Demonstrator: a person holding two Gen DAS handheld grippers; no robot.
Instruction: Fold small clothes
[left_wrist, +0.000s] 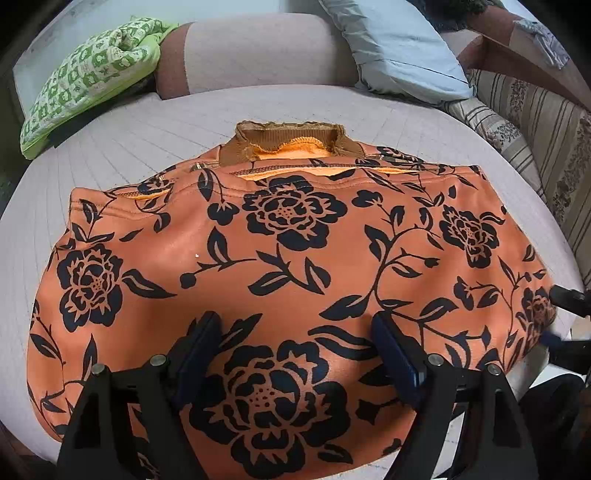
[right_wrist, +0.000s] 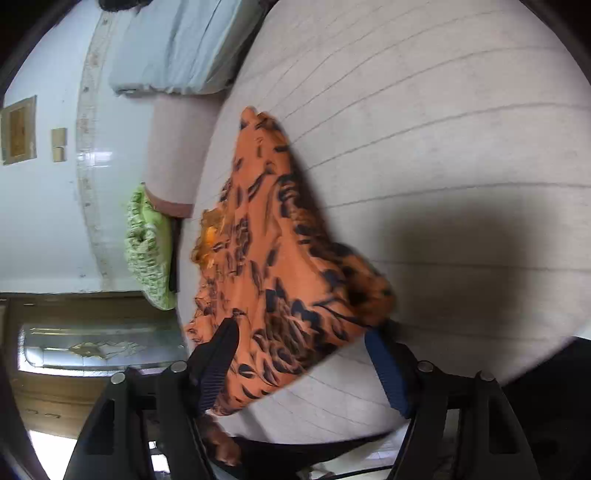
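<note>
Orange floral garment (left_wrist: 288, 266), spread flat on the bed (left_wrist: 110, 147): left tool (left_wrist: 295, 343) wide and empty above its near hem, right tool (right_wrist: 301, 354) half-open astride the right edge, liable to bunch or drag the cloth askew.

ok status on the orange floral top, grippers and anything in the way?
Left gripper open, over the orange floral top. Right gripper open, straddling its edge, nothing pinched. Top spread on the cushion, not folded. Green patterned cloth off to the side, clear.
</note>
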